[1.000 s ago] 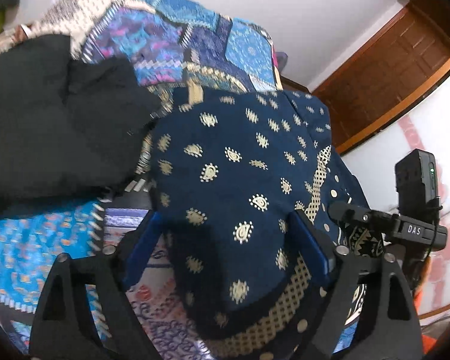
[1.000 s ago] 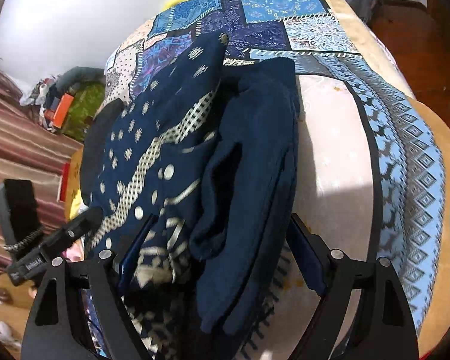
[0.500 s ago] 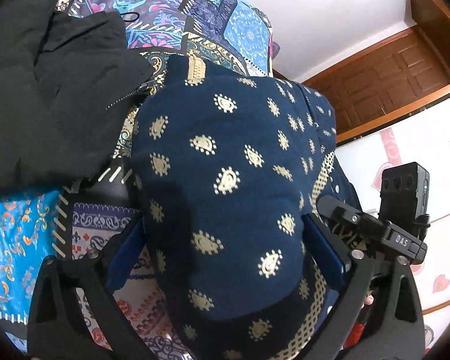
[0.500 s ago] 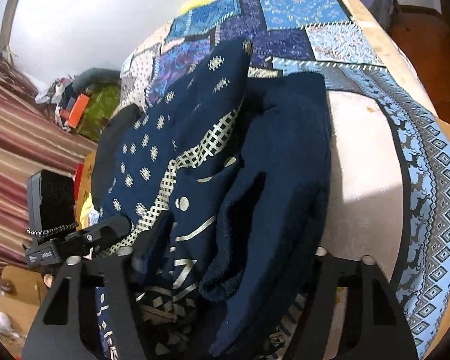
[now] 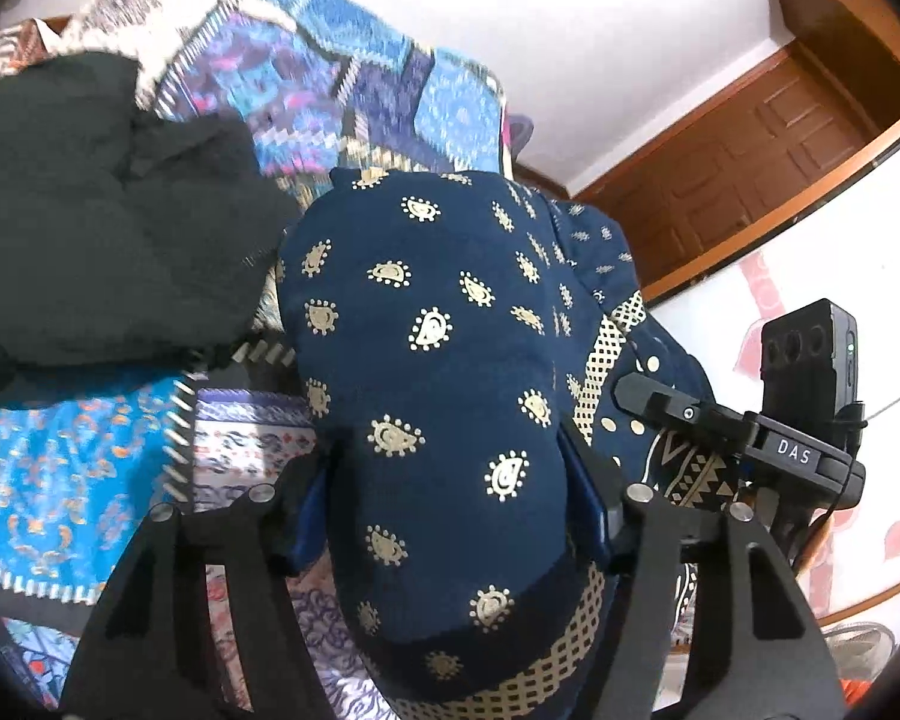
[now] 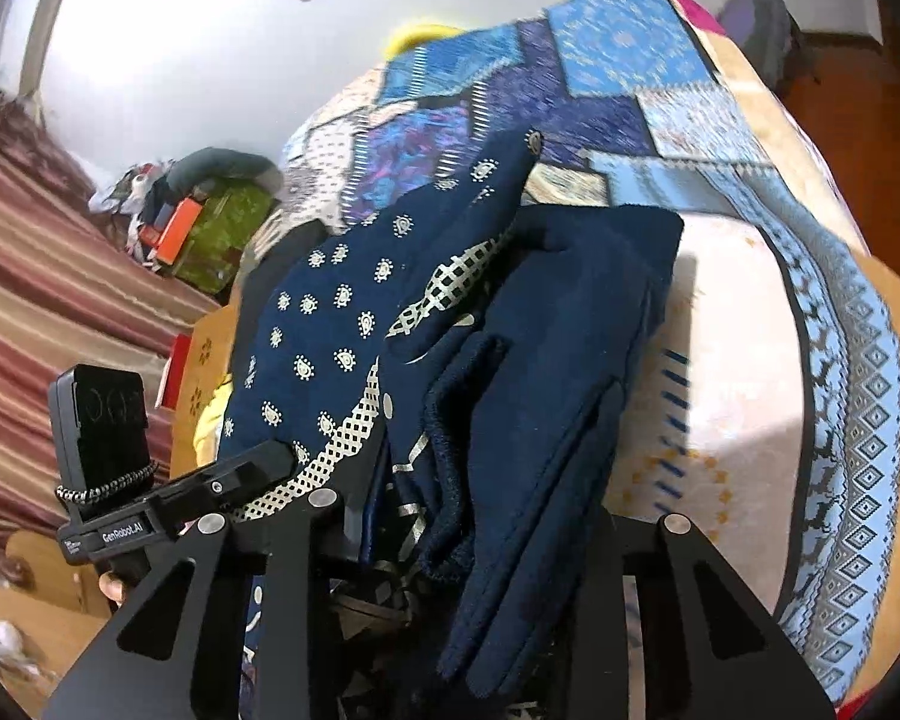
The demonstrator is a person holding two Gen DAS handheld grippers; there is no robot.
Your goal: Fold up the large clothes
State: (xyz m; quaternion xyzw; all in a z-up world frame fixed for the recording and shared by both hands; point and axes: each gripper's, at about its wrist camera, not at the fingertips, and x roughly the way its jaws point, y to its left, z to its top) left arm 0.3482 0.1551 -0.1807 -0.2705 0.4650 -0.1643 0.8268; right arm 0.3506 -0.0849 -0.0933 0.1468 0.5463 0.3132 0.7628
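A navy garment with gold paisley prints (image 5: 444,324) lies bunched on the patchwork bedspread (image 5: 60,456). My left gripper (image 5: 450,504) is closing on a thick fold of it, and both blue pads (image 5: 588,504) press into the cloth. In the right wrist view the same garment (image 6: 342,324) shows its plain navy inner side (image 6: 570,360) hanging over the jaws. My right gripper (image 6: 486,516) is closing on that bundle. Its left pad (image 6: 369,516) touches the cloth and its right pad is hidden behind it. The two grippers sit side by side.
A black garment (image 5: 108,210) lies on the bed left of the navy one. A wooden door (image 5: 750,150) stands behind the bed. Left of the bed are a striped cloth (image 6: 42,276) and a pile with an orange box (image 6: 177,228).
Both grippers have narrowed onto the navy garment and risen a little. The cloth now bulges up between the jaws, where it lay loosely between wide jaws before.
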